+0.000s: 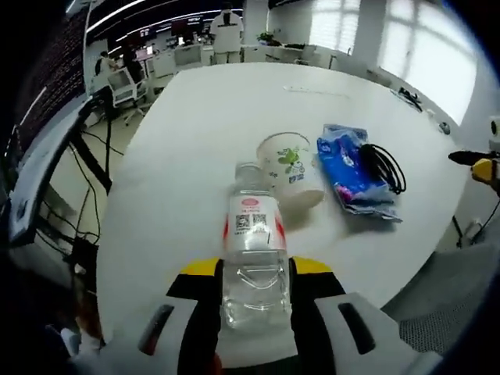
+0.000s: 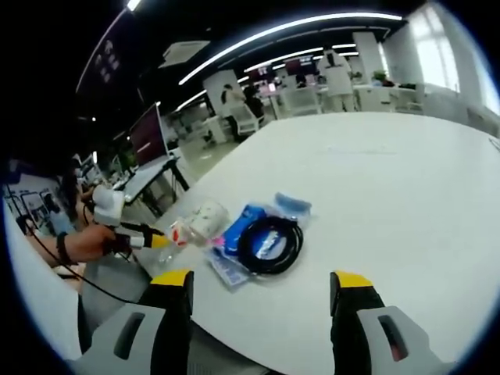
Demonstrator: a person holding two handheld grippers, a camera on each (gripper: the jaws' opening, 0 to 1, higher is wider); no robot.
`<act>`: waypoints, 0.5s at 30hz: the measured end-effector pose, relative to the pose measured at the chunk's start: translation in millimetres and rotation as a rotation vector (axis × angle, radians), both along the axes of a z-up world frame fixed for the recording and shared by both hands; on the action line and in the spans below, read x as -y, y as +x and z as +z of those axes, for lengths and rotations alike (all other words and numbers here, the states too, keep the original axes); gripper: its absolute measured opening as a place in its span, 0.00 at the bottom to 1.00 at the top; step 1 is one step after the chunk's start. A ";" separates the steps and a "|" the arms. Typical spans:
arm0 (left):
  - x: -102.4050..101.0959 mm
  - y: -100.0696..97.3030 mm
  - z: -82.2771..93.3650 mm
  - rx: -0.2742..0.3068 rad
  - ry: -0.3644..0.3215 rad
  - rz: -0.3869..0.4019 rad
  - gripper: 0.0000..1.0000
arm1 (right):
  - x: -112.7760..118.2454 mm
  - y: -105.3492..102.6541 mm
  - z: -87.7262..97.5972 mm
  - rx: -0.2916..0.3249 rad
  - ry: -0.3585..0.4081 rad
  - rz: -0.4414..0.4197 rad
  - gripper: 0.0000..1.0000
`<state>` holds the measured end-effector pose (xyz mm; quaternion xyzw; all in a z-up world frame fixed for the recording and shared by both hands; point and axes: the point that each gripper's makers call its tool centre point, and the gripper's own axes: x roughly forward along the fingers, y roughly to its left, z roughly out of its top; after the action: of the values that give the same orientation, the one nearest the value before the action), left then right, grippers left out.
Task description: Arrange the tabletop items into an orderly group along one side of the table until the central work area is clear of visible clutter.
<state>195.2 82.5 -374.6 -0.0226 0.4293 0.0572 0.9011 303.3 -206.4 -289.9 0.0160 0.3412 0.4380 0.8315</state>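
Observation:
A clear water bottle point(image 1: 253, 234) with a red and white label lies between the yellow-tipped jaws of my left gripper point(image 1: 254, 272), which is shut on its lower half. Its cap points at a white paper cup point(image 1: 291, 170) with a green leaf print, just beyond it. Right of the cup lies a blue packet point(image 1: 349, 168) with a coil of black cable point(image 1: 384, 166) on top. In the right gripper view, my right gripper point(image 2: 263, 291) is open above the table's near edge, short of the cable point(image 2: 269, 244) and packet point(image 2: 244, 226). The cup point(image 2: 205, 219), bottle point(image 2: 178, 232) and left gripper point(image 2: 141, 237) are to the left.
The white round table point(image 1: 226, 109) stretches bare behind the items. A person's hand point(image 2: 86, 243) holds the left gripper. Small dark items point(image 1: 408, 95) lie at the table's far right rim. Desks, chairs and monitors point(image 1: 137, 66) stand beyond the table.

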 end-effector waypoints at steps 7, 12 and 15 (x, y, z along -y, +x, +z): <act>10.9 -3.1 1.1 -0.038 0.108 -0.098 0.32 | 2.1 2.1 -1.9 0.001 -0.001 -0.006 0.72; 19.5 -3.8 2.4 -0.038 0.100 -0.117 0.33 | 2.1 1.7 -2.4 0.000 -0.002 -0.003 0.72; 26.6 -2.6 5.3 -0.023 0.069 -0.114 0.32 | 1.7 1.7 -3.2 -0.001 0.000 -0.002 0.72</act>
<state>192.6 56.0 -369.4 0.0336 0.4381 0.0209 0.8980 305.1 -208.1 -293.1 0.0165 0.3418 0.4373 0.8317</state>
